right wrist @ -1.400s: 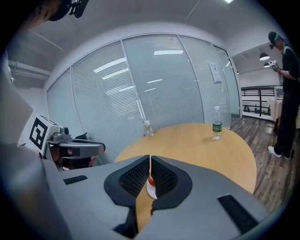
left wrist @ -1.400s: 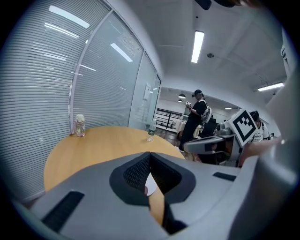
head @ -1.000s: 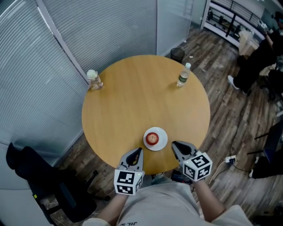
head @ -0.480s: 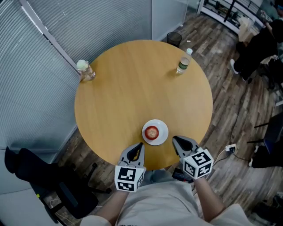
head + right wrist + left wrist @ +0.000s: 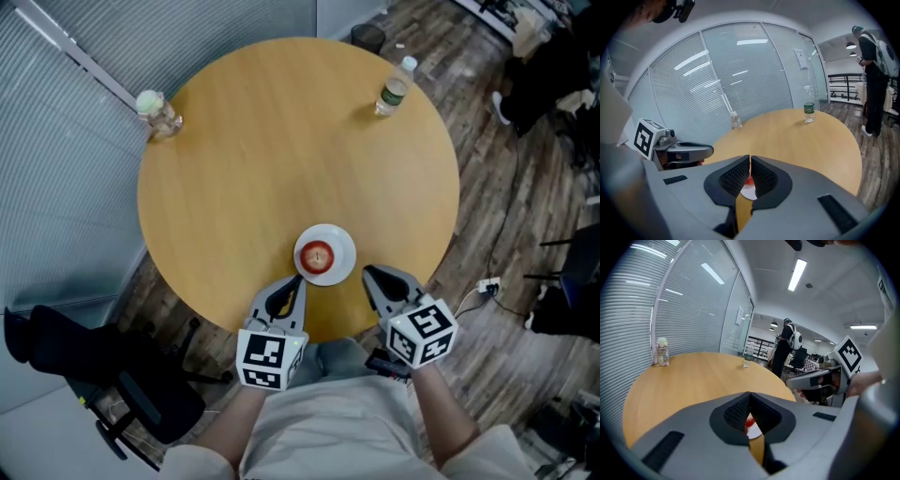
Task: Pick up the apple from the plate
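A red apple (image 5: pixel 318 255) sits on a small white plate (image 5: pixel 343 255) near the front edge of the round wooden table (image 5: pixel 281 150). My left gripper (image 5: pixel 296 279) hovers just short of the plate on its left, jaws shut with nothing between them. My right gripper (image 5: pixel 367 273) is to the plate's right, also shut and empty. In the left gripper view a sliver of the apple (image 5: pixel 749 421) and plate (image 5: pixel 754 429) shows below the closed left gripper (image 5: pixel 749 395). The right gripper view shows the plate (image 5: pixel 748 193) under the closed right gripper (image 5: pixel 750 158).
A clear plastic bottle (image 5: pixel 393 90) stands at the table's far right. A small jar (image 5: pixel 155 112) stands at the far left. A black chair (image 5: pixel 103 375) sits on the floor at lower left. A person (image 5: pixel 785 345) stands in the background.
Both grippers have sunk toward the table and closer to the plate. The view has shifted, so the table sits higher in the picture. The apple has stayed on the plate.
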